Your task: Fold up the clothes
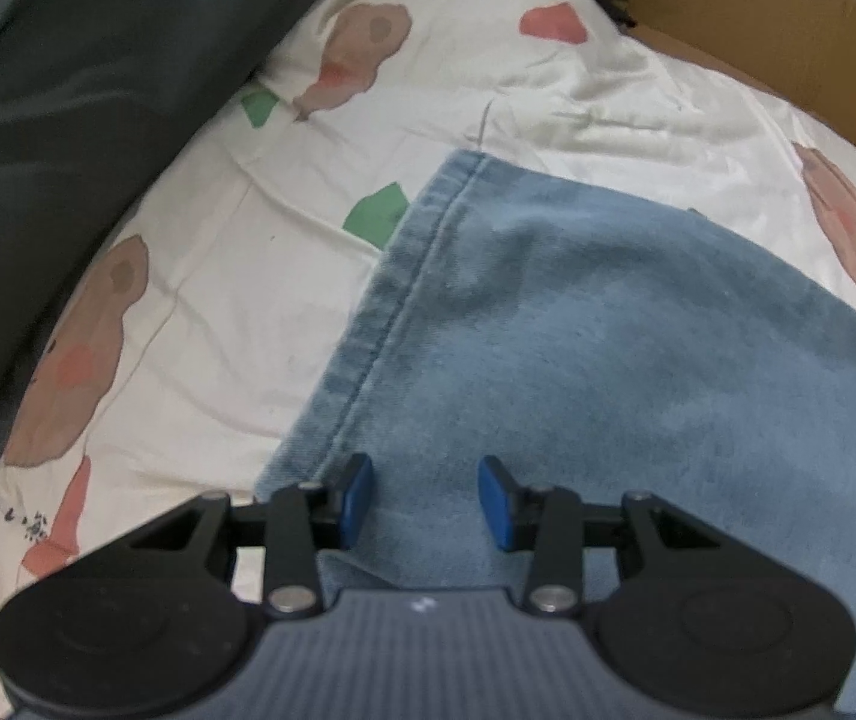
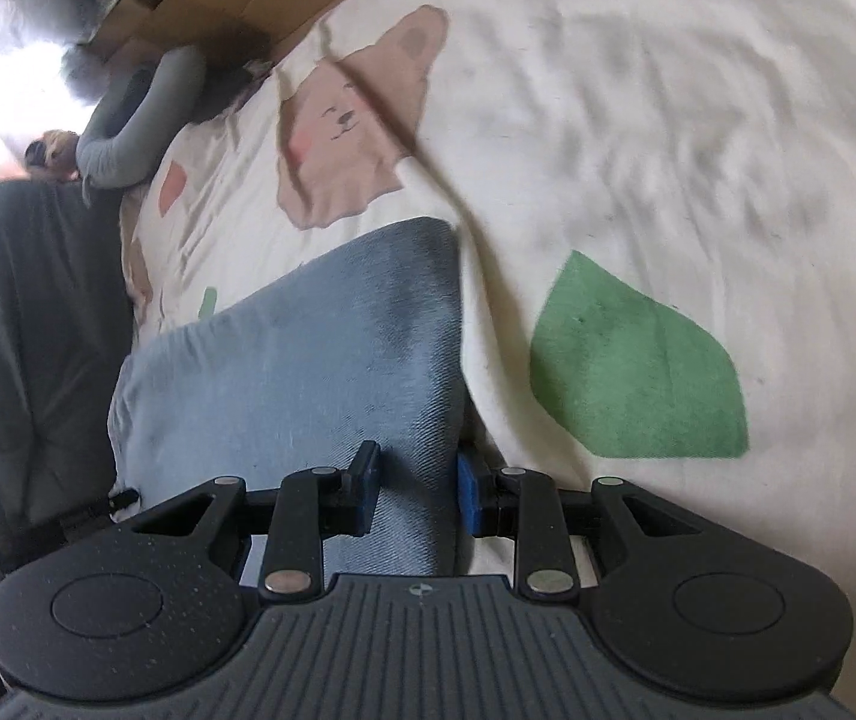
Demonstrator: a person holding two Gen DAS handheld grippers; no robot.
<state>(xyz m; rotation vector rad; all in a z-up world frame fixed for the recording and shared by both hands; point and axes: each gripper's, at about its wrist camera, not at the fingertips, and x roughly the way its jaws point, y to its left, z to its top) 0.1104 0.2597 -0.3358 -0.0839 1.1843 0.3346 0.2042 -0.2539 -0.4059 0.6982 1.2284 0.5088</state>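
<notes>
Left gripper [image 1: 425, 501] — jaws apart, above blue denim [image 1: 607, 348]. Right gripper [image 2: 416, 495] — clamped on a denim fold. Bear-print sheet [image 2: 637, 120] beneath; cardboard box [image 1: 757, 30] far right.

A bed is covered by a wrinkled white sheet [image 1: 284, 312] printed with brown bears, green leaves and pink patches. Blue denim jeans [image 1: 607, 360] are spread directly on it, seen lower right in the left view and lower centre in the right.
</notes>
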